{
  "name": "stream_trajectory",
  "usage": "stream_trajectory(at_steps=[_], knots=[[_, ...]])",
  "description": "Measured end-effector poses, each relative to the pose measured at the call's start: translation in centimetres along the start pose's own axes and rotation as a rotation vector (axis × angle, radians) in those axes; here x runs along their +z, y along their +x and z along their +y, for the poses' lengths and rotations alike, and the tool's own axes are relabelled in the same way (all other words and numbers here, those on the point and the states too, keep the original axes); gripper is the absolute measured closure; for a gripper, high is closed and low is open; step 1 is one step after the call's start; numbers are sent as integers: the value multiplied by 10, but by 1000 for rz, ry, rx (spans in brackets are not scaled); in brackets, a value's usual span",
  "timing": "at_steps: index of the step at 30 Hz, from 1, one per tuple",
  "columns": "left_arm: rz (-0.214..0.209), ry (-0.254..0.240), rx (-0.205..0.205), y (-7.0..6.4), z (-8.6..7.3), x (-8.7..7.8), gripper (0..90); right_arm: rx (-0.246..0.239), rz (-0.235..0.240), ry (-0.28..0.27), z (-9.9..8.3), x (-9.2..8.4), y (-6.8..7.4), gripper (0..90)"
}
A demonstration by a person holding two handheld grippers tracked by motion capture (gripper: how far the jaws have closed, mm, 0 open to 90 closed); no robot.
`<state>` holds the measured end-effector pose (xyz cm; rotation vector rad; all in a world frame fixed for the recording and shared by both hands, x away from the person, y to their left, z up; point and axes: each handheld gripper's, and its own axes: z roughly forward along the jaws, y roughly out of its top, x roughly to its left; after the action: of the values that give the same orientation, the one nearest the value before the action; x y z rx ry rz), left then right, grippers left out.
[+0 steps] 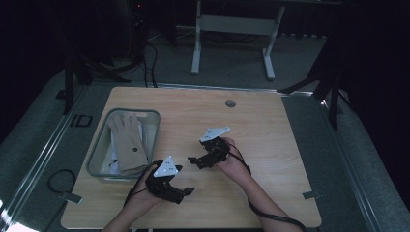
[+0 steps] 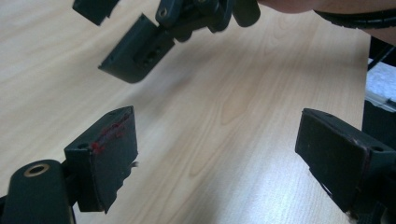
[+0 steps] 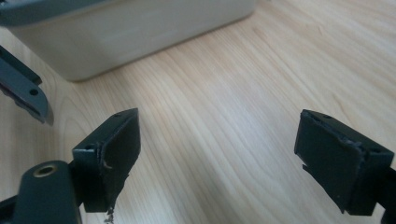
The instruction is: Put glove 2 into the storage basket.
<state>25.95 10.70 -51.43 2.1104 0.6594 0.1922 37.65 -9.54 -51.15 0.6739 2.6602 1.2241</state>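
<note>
Both black tongs (image 1: 188, 191) (image 1: 193, 161) carry grey three-cornered plates and trailing black cables; one left pad (image 2: 114, 140) bears red smears.

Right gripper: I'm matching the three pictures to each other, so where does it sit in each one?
High view: the right gripper is just right of the table's middle, jaws open, pointing left.
Left gripper view: along the top edge, left of centre.
Right gripper view: its own jaws rise from the bottom corners.
Shared landmark: the light wooden table lies under it in all three.
</note>
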Motion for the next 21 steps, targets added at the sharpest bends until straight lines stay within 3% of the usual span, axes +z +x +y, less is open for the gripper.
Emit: stream_trajectory(at_steps=[11,21], knots=[[-64,10,14,-5,-6,26,130,19,-3,-31,-33,-11,-6,142],[-89,6,32,-11,-10,42,130,41,-10,-24,-60,-17,-8,141]])
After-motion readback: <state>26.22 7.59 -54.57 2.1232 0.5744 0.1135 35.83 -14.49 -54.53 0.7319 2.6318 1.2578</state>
